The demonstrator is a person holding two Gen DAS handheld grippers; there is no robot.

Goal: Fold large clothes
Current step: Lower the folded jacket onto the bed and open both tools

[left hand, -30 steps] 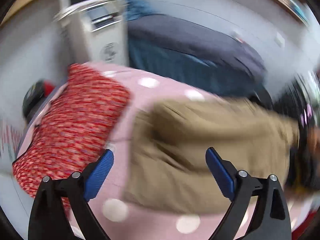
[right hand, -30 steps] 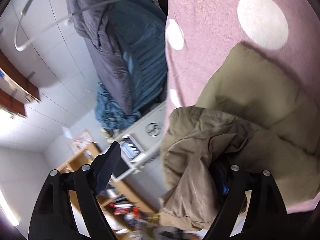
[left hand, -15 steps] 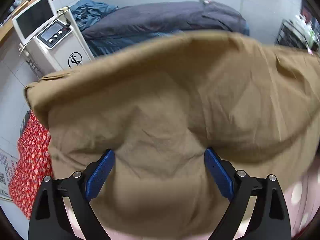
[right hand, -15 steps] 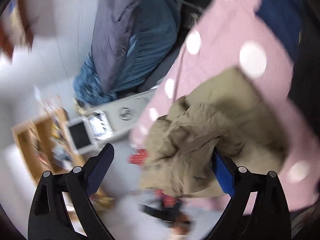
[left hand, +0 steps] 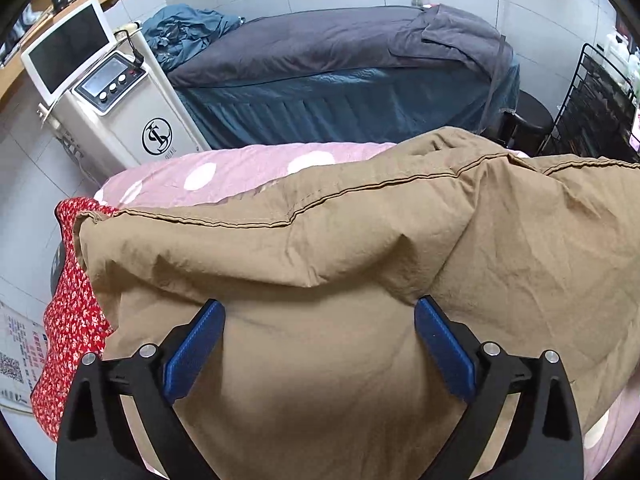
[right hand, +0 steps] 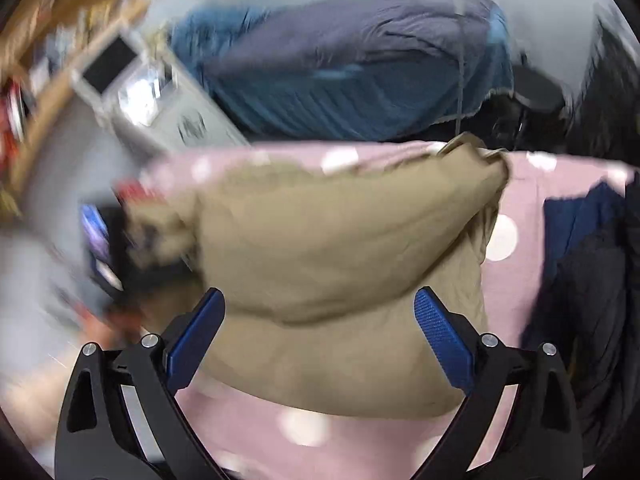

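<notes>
The pink dotted bedspread (left hand: 248, 176) fills the ground ahead of both tongs, and on it lies the tan garment (left hand: 360, 264), by far the biggest thing under me. From the left tongs (left hand: 320, 340) it spreads straight ahead and away to the right, its seamed edge running across just beyond the tips. From the right tongs (right hand: 318, 328) I see the same tan cloth (right hand: 340, 240) bunched into a thick mound directly ahead, with bare pink bedspread (right hand: 360, 432) below it and to the right. That view is smeared, so fine detail there is lost.

Both tongs are released. The jaws on each are spreading wider at this moment; the cloth lies beyond and beneath the blue pads (left hand: 196, 344) and nothing is pinched between them.

Left of the left tongs a red floral cloth (left hand: 68, 320) hangs at the bed's edge, partly under the tan one. Far right of the right tongs is a dark navy garment (right hand: 592, 280).

I judge the tan piece soft, limp and fairly light, puffing up where it has trapped air. It will sag and slide rather than hold shape. I would take it at the stitched hem, near its corners, one in each tong, where the doubled cloth gives the pads a firmer bite.
</notes>
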